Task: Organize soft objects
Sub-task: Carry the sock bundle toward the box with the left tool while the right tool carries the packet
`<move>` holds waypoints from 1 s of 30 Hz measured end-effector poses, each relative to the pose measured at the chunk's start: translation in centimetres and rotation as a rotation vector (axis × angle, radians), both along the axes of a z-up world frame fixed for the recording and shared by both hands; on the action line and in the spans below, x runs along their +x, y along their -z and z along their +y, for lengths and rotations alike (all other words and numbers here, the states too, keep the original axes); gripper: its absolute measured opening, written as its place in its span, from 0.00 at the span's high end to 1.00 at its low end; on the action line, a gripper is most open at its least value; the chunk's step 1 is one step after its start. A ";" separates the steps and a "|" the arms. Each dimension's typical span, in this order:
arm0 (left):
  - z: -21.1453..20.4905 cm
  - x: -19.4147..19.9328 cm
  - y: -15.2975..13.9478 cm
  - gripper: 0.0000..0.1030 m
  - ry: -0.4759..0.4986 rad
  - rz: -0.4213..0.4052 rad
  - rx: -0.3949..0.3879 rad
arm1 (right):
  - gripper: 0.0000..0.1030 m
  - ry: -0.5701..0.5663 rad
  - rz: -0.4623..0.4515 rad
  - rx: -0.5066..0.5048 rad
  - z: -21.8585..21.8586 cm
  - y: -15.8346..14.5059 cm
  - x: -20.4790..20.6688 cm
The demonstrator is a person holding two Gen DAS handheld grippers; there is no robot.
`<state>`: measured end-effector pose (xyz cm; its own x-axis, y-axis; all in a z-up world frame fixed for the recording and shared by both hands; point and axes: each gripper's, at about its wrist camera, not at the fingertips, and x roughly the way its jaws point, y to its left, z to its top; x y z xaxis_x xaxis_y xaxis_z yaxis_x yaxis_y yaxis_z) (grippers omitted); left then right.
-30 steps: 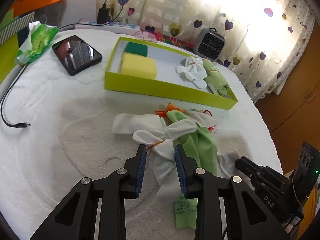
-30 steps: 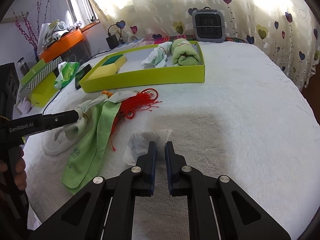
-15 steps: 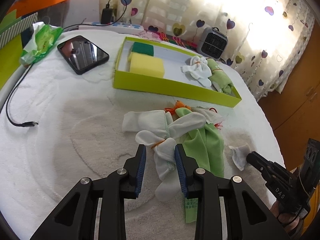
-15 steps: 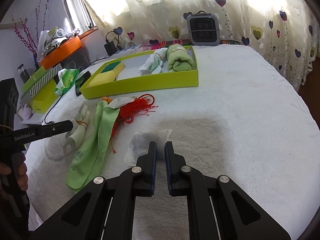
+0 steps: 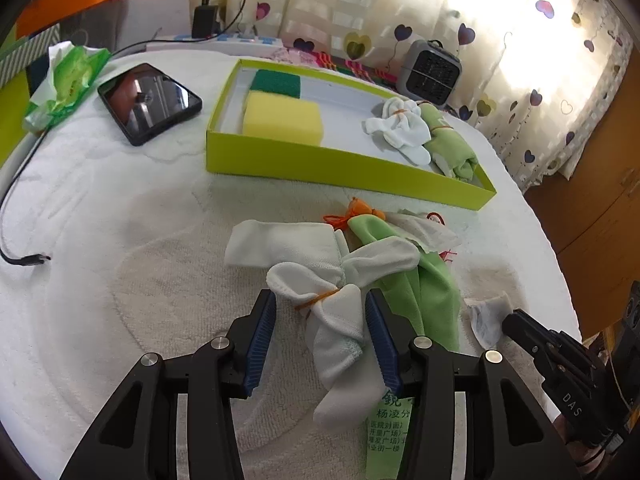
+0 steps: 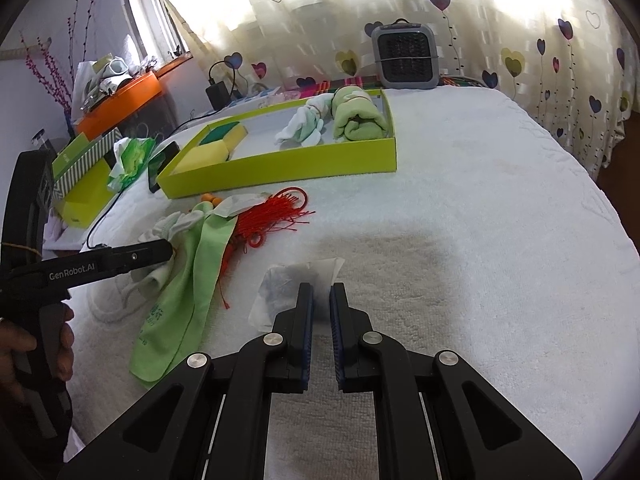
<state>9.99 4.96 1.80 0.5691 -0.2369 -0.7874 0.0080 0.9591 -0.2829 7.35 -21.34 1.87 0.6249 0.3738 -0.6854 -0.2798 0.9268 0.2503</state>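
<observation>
A bundle of white socks [image 5: 320, 280] tied with orange thread lies on the white bed cover, partly over a green cloth [image 5: 432, 292]. My left gripper [image 5: 320, 312] is open, its jaws either side of the bundle's near sock. A small white packet [image 6: 296, 280] lies at the tips of my right gripper [image 6: 320, 292], whose jaws are nearly closed on its edge. The yellow-green tray [image 5: 344, 168] holds two sponges [image 5: 282, 118], a tied white sock bundle [image 5: 400, 128] and a rolled green cloth [image 5: 452, 148]. A red tassel [image 6: 276, 216] lies beside the green cloth.
A black phone [image 5: 150, 102] and a green tissue pack [image 5: 68, 80] lie left of the tray. A cable end [image 5: 28, 258] lies at the far left. A small grey fan [image 5: 434, 72] stands behind the tray. The bed edge drops off at the right.
My left gripper's jaws have opened wider around the white sock bundle. My right gripper has stayed at the white packet.
</observation>
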 end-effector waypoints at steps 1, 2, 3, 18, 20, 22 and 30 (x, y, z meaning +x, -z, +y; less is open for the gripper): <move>0.0 0.0 0.0 0.61 -0.003 -0.002 0.004 | 0.91 -0.001 0.001 0.001 0.0 0.0 0.0; 0.0 0.0 0.0 0.64 -0.001 -0.005 0.007 | 0.91 -0.001 0.002 0.001 0.0 0.1 0.1; -0.1 0.0 -0.1 0.69 0.007 -0.009 0.007 | 0.91 0.000 0.002 0.001 0.0 0.0 0.1; -0.2 -1.0 -1.0 0.70 0.012 -0.052 0.047 | 0.91 -0.003 -0.011 -0.001 0.5 -0.3 0.0; -0.2 -1.1 -1.2 0.70 0.013 -0.061 0.058 | 0.91 -0.006 -0.016 -0.001 0.5 -0.4 -0.1; -0.2 -1.1 -1.3 0.70 0.015 -0.065 0.052 | 0.91 -0.012 -0.020 -0.001 0.6 -0.6 -0.2; -0.3 -1.3 -1.8 0.70 0.021 -0.081 0.059 | 0.91 -0.014 -0.033 0.002 0.8 -0.9 0.0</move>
